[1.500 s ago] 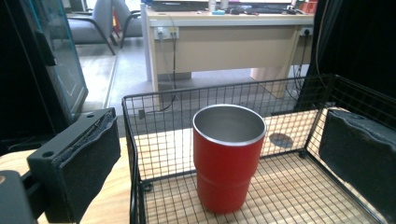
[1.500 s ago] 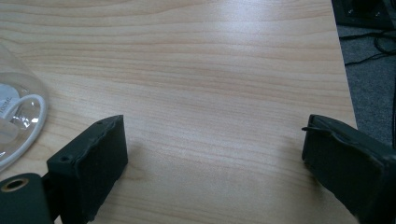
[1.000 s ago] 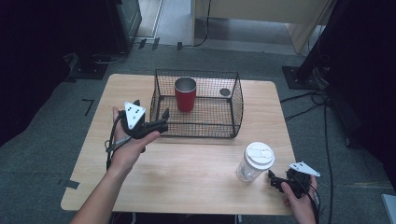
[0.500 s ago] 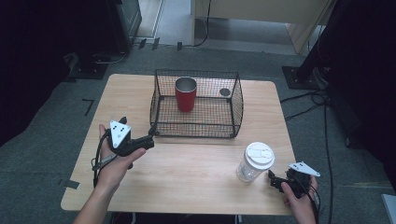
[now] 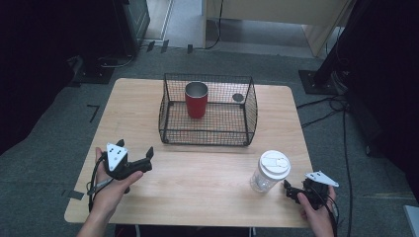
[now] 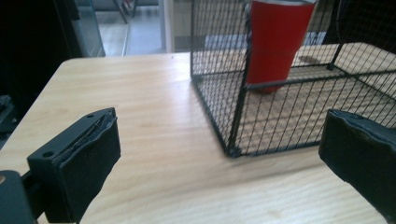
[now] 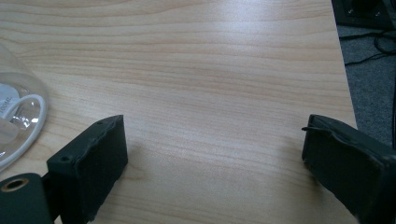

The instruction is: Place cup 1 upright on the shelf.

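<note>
1. Grey carpet surrounds a light wooden table (image 5: pixel 197 182), with dark equipment and cables on the floor around it.
2. Left gripper (image 5: pixel 144 159) has its jaws spread wide with nothing between them; in the left gripper view (image 6: pixel 219 163) bare wood lies in the gap.
3. It is held in the left hand (image 5: pixel 112 185) near the table's front left corner, jaws pointing toward the basket (image 5: pixel 207 138) and well short of it.
4. Right gripper (image 5: pixel 289 190) also has its jaws wide apart and empty; the right gripper view (image 7: pixel 215 172) shows bare tabletop between them.
5. It sits in the right hand (image 5: pixel 316 210) at the front right corner, close to the table's front edge.
6. A clear jar (image 5: pixel 267 173) with a white lid stands upright just beside the right gripper's jaws, not between them; its edge shows at the left of the right gripper view (image 7: pixel 16 121).
7. The black wire basket rests on the back half of the table, about midway between the left and right edges; its near corner shows in the left gripper view (image 6: pixel 233 140).
8. A red cup (image 5: pixel 196 99) stands upright inside the basket, toward its back left; it also shows through the mesh in the left gripper view (image 6: pixel 275 42).
9. A small dark round thing (image 5: pixel 238 97) lies inside the basket near the back right corner; I cannot tell what it is.
</note>
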The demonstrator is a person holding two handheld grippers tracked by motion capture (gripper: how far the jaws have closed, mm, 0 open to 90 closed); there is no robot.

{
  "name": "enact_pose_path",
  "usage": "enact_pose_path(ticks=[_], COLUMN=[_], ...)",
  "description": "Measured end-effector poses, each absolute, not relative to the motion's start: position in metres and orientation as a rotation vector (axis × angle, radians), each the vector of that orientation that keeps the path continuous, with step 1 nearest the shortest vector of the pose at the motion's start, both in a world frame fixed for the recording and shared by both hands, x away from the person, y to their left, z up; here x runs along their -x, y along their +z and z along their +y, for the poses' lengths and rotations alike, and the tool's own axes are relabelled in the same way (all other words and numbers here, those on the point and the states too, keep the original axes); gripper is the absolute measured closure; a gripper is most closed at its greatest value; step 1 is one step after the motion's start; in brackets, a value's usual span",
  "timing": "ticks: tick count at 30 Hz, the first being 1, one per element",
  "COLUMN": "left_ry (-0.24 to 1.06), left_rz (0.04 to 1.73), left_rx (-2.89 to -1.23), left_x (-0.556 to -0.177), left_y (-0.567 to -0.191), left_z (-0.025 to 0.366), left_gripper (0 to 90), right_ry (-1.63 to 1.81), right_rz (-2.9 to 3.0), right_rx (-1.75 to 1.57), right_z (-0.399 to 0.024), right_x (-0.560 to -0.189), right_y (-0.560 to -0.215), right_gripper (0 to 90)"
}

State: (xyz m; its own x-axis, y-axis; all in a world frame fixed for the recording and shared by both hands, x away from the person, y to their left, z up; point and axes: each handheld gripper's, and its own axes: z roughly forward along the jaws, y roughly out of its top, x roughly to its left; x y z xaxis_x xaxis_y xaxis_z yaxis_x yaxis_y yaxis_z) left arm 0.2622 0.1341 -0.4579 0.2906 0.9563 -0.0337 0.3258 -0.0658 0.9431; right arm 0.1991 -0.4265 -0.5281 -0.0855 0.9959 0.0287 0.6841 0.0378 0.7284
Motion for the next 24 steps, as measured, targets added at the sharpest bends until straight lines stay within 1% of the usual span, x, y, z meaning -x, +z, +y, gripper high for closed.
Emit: enact_pose_path(ticks=[8,10,17,24], left_ry=[0.811,0.807,0.797,0.784], left_rz=[1.242,1.258,1.310,1.337], left_rx=[-1.616,-1.626,-1.622,-1.634], left_x=[-0.249,-0.245,-0.233,-0.225], left_y=[-0.477,-0.483,-0.495,-0.505], left_z=[0.154,0.165,0.190,0.206], left_gripper=[0.0,0.0,0.0,0.0], right_ry=[0.817,0.817,0.817,0.816], right_rz=[1.822,1.822,1.822,1.822], right_rx=[-1.693,-1.693,-1.693,-1.693], right_z=[-0.426,-0.426,-0.426,-0.426], right_x=[-0.199,-0.199,-0.199,-0.199], right_y=[-0.528,-0.528,-0.528,-0.528], right_gripper=[6.5,6.5,6.5,6.5])
